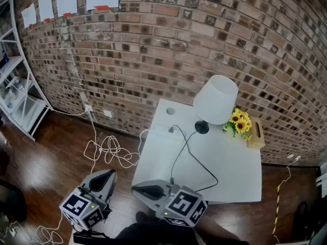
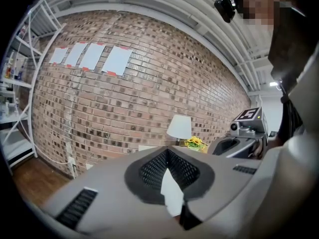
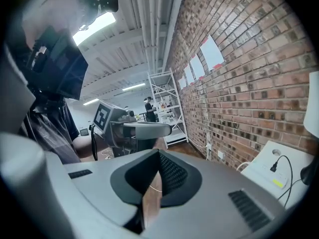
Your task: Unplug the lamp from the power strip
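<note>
A lamp with a white shade [image 1: 215,99] and a black base [image 1: 202,127] stands at the back of a white table [image 1: 230,177]. Its black cord [image 1: 179,157] loops over the tabletop to a black plug [image 1: 171,129] seated in a white power strip [image 1: 159,128] near the table's left edge. The plug [image 3: 273,167] also shows in the right gripper view. Both grippers hang well short of the table's front. My left gripper [image 1: 110,173] [image 2: 167,151] is shut and empty over the floor. My right gripper [image 1: 138,189] [image 3: 158,152] is shut and empty, pointing left.
Sunflowers [image 1: 240,120] and a wooden tissue box [image 1: 255,132] sit at the table's back right. A tangled white cable [image 1: 110,149] lies on the wooden floor and runs up to a wall outlet [image 1: 88,107]. A white shelf [image 1: 20,101] stands at the left against the brick wall.
</note>
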The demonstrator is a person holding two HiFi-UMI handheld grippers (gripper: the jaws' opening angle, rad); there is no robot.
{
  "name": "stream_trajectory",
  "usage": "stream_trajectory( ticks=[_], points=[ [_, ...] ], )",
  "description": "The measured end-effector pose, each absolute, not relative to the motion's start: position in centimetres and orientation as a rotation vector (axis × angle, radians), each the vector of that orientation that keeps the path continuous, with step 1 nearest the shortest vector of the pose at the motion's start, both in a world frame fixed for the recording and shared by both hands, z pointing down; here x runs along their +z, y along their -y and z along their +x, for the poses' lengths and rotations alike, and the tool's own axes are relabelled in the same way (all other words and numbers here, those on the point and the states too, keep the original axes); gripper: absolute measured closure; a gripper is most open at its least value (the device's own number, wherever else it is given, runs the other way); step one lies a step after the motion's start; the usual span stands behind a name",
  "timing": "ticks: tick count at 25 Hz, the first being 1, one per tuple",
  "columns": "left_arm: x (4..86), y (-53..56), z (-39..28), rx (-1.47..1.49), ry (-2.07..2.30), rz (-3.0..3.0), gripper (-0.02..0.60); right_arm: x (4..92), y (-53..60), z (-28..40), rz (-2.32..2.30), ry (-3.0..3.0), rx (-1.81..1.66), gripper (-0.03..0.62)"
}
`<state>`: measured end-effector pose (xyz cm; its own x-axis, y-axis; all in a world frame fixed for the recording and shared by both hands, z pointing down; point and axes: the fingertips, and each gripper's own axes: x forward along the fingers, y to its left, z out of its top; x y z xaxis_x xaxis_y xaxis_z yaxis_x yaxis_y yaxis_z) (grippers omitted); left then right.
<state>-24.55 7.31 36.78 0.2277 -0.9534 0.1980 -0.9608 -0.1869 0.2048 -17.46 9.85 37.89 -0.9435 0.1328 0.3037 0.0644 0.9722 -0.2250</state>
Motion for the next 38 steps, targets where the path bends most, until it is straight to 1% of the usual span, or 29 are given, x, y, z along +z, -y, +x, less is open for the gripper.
stream_trajectory(
  ticks=[8,15,24,38],
  points=[
    [35.8,-3.9,-23.6,0.115,1.786,2.246,0.568,36.8,-6.4,-17.1,-0.15,2.846,0.314,0.602],
    [36.4,-0.5,-22.6,0.157,1.733,2.264,0.569,36.2,-1.0,-16.2,0.023,2.914,0.351,0.602],
    [36.9,5.5,-20.6,0.154,1.678,2.287,0.569,36.7,3.8,-14.3,0.039,2.923,0.372,0.602],
    [39.3,13.8,-16.0,0.399,1.606,2.345,0.569,37.7,14.0,-8.0,0.223,2.951,0.442,0.602]
  ],
)
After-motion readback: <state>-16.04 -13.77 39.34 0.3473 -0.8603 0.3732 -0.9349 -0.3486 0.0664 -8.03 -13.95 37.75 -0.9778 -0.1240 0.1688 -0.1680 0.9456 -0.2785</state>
